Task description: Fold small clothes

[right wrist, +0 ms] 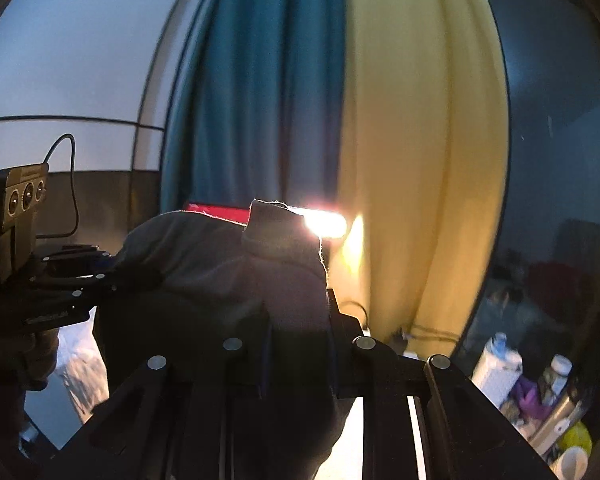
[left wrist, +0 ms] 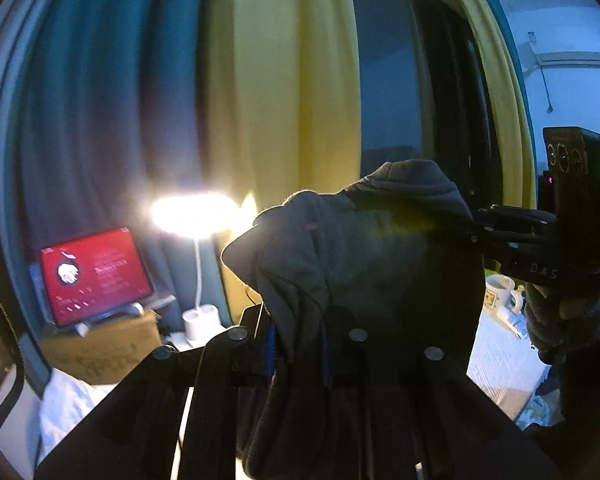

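Early in the fold, by the look of it — dark grey garment [left wrist: 364,264] lifted clear into the air, stretched between left gripper [left wrist: 298,344] and right gripper [right wrist: 296,344], not resting on anything visible. Jaws of the left nearly closed, pinching a bunched edge of the cloth between blue-lined pads; same on the right, narrow gap filled with fabric, cloth draped over and hanging below. Each gripper visible from the other's view, clamped at the far end of the cloth: right one [left wrist: 512,236] at the edge of the left view, left one [right wrist: 72,276] at the edge of the right.

No crease or tidy layer visible — fabric rumpled, humped at the top, sagging at the middle. Judged so: pick-up done, spreading and all folds left, then laying down flat. White bedding [left wrist: 72,404] low in the left view, a likely place to lay it.

Behind: lit lamp [left wrist: 196,214], red tablet screen [left wrist: 96,272], teal and yellow curtains [right wrist: 400,120], white mug [left wrist: 500,290].
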